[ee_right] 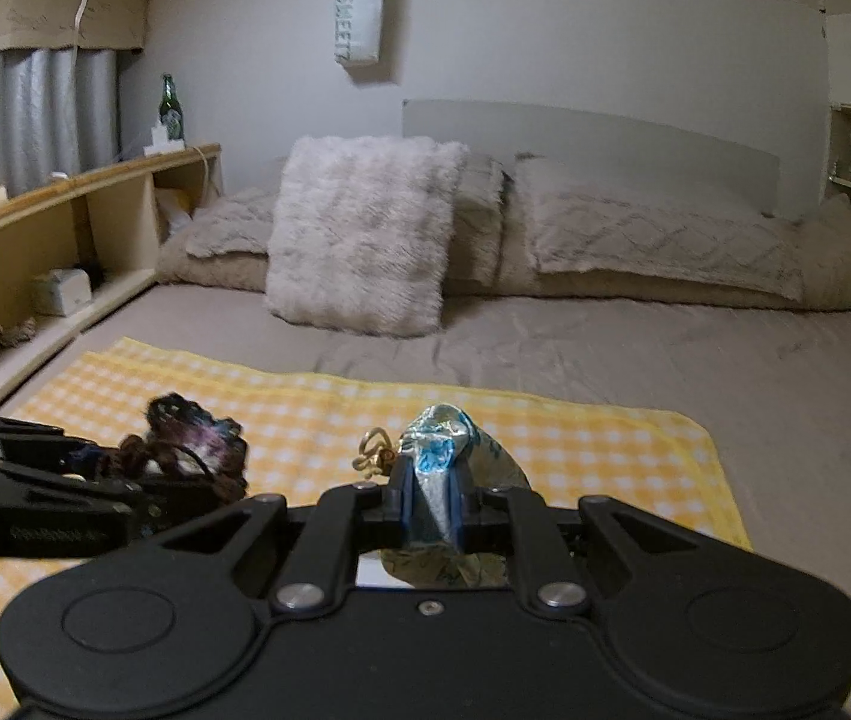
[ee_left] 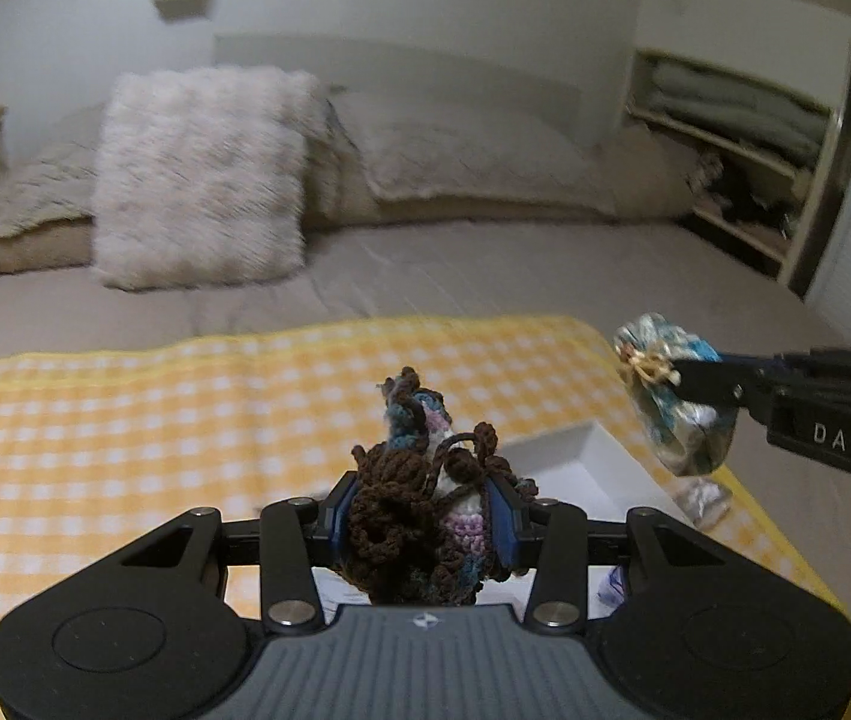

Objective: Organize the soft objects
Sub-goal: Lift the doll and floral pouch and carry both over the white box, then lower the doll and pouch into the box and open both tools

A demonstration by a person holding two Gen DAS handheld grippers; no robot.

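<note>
My left gripper (ee_left: 422, 516) is shut on a crocheted piece (ee_left: 419, 498) of brown, purple, blue and white yarn and holds it above the yellow checked cloth (ee_left: 155, 420). It also shows in the right wrist view (ee_right: 197, 450). My right gripper (ee_right: 431, 510) is shut on a small silvery-blue pouch (ee_right: 443, 456) with a gold tie. The pouch also shows in the left wrist view (ee_left: 677, 396), raised at the right. A white tray (ee_left: 581, 468) lies on the cloth below and between the grippers.
The cloth lies on a grey bed. A fluffy pale cushion (ee_right: 365, 234) and beige pillows (ee_right: 653, 234) lie at its head. A wooden shelf (ee_right: 65, 228) with a green bottle (ee_right: 170, 108) runs along the left. An open cupboard (ee_left: 743, 150) stands right. A small silvery packet (ee_left: 704, 498) lies beside the tray.
</note>
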